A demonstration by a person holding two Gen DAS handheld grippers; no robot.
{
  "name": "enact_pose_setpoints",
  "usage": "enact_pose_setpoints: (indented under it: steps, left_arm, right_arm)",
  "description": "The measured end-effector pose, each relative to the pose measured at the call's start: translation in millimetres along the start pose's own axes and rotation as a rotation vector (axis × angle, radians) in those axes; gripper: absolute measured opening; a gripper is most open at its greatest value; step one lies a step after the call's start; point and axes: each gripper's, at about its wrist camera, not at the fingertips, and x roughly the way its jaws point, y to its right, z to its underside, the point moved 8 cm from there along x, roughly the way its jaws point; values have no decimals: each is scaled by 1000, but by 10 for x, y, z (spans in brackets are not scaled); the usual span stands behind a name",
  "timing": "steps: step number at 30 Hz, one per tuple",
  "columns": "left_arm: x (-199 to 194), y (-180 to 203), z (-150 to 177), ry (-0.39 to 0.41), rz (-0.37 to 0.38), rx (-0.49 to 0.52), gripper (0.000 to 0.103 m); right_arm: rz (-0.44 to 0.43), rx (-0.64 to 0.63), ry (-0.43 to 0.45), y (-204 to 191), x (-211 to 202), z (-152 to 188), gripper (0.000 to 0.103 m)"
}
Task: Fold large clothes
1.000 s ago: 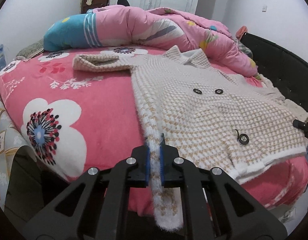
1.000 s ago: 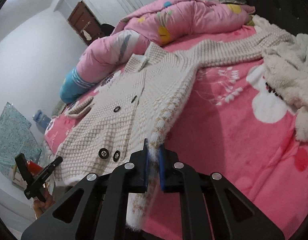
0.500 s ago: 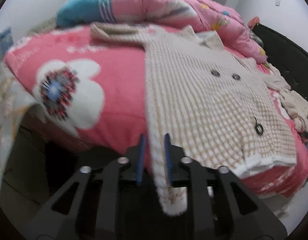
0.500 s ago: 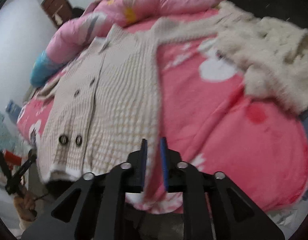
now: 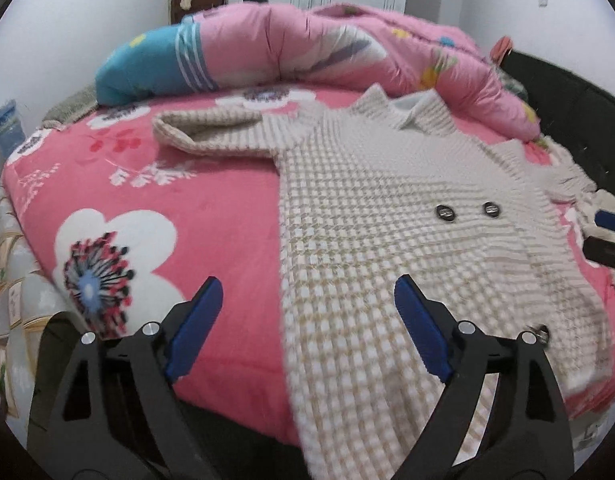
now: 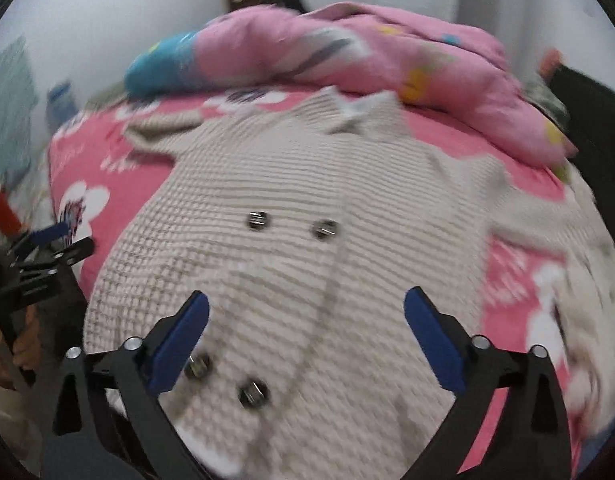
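A beige-and-white knitted coat (image 5: 387, 216) with dark buttons lies spread face up on the pink flowered bed (image 5: 179, 216), collar toward the far side, hem hanging over the near edge. Its left sleeve (image 5: 203, 132) lies folded across the far left. My left gripper (image 5: 307, 320) is open and empty above the coat's left hem edge. My right gripper (image 6: 307, 336) is open and empty above the coat (image 6: 291, 240) near its lower buttons; that view is blurred. The right gripper also shows in the left wrist view (image 5: 607, 236) at the right edge.
A pink and blue quilt (image 5: 307, 52) is rolled along the far side of the bed. A dark headboard (image 5: 567, 112) stands at the right. A fluffy white garment (image 6: 583, 300) lies at the bed's right side. The left gripper shows in the right wrist view (image 6: 39, 256).
Both grippers were shut on the coat's hem edges; both have opened wide and let go. The coat now lies flat, and both cameras have swung to face it.
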Motion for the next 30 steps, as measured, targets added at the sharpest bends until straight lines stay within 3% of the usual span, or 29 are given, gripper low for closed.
enact_pose_setpoints:
  steps: [6,12,17,24,30]
  left_arm:
    - [541,-131,6,-85,-30,-12,84]
    - [824,-262,115,-138,-8,-60,88]
    - [877,-251,152,-129,4,-47,95]
    - [906,-268,154,-140,19,-45,95]
    - [918,-243,139,-150,12,-34,95]
  right_arm:
    - [-68,-89,-113,-498,689,-150,97]
    - [0,-155,-324,-586,1305,108,97]
    - [-39,-129,-310,-541,1290,153,97]
    - [-63,-117,-245,-526,1226,252,97]
    - [-88,-101,-275,-475,1271,250,97]
